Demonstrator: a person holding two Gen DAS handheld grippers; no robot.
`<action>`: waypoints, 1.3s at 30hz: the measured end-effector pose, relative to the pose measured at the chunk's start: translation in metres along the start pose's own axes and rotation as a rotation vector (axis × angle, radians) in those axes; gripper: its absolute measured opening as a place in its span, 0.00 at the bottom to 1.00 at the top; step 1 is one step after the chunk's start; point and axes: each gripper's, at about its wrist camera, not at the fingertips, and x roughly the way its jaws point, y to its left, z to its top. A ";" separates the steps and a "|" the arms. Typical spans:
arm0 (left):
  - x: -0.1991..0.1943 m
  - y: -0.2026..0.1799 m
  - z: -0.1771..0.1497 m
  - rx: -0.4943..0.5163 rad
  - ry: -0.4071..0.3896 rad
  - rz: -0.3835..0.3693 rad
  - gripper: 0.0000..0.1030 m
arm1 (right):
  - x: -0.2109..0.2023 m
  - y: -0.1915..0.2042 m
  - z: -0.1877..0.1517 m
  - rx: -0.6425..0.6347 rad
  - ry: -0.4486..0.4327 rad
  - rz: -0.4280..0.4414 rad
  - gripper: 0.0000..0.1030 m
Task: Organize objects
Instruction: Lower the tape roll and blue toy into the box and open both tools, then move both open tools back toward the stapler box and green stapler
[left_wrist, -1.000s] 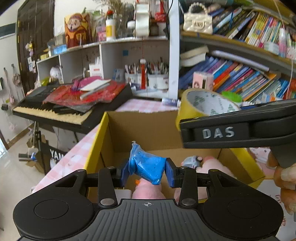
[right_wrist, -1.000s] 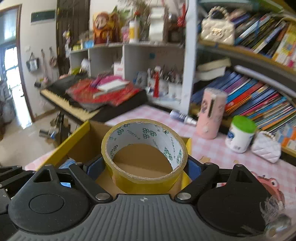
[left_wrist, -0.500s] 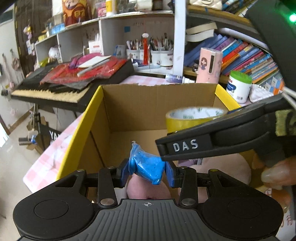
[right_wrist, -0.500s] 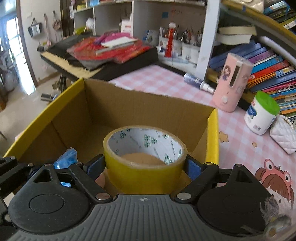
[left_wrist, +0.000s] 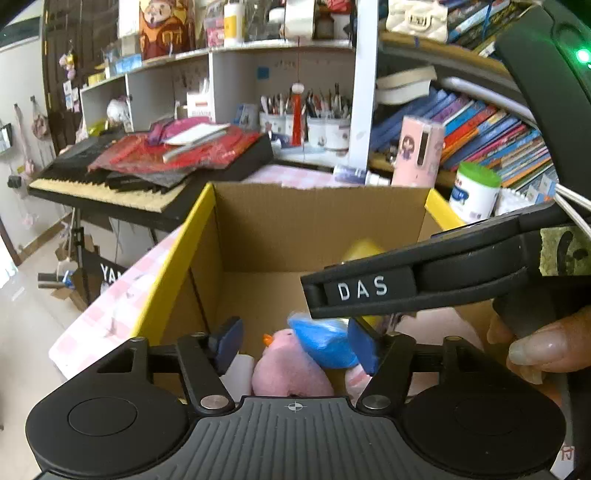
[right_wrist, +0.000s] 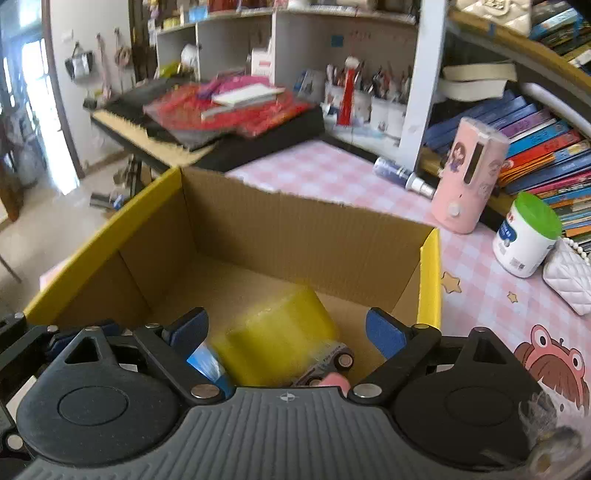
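Cardboard box (right_wrist: 303, 229) is taking both drops: right gripper (right_wrist: 286, 332), jaws just widening and empty, is letting the yellow tape roll (right_wrist: 280, 332) fall inside, while left gripper (left_wrist: 295, 343), jaws just parting, is freeing the blue packet (left_wrist: 325, 343) onto the pink plush (left_wrist: 288, 369).

A second ago the left tool (left_wrist: 295, 345) pinched the blue packet (left_wrist: 325, 343) above the cardboard box (left_wrist: 317, 229); its jaws have just been opening, and the packet now lies loose on the pink plush toy (left_wrist: 288, 369), against the pad at 3 o'clock. The right tool (right_wrist: 286, 330) clasped the yellow tape roll (right_wrist: 277, 343); its jaws have just been opening too, and the roll, blurred, sits free inside the box, tipped on its side.
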 end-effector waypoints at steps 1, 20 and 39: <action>-0.004 0.000 0.000 -0.002 -0.010 -0.002 0.67 | -0.005 0.000 0.000 0.012 -0.019 0.002 0.90; -0.078 0.032 -0.026 -0.120 -0.134 0.020 0.80 | -0.131 0.002 -0.048 0.110 -0.379 -0.205 0.97; -0.153 0.048 -0.090 -0.132 -0.128 0.025 0.86 | -0.156 0.067 -0.155 0.076 -0.145 -0.260 1.00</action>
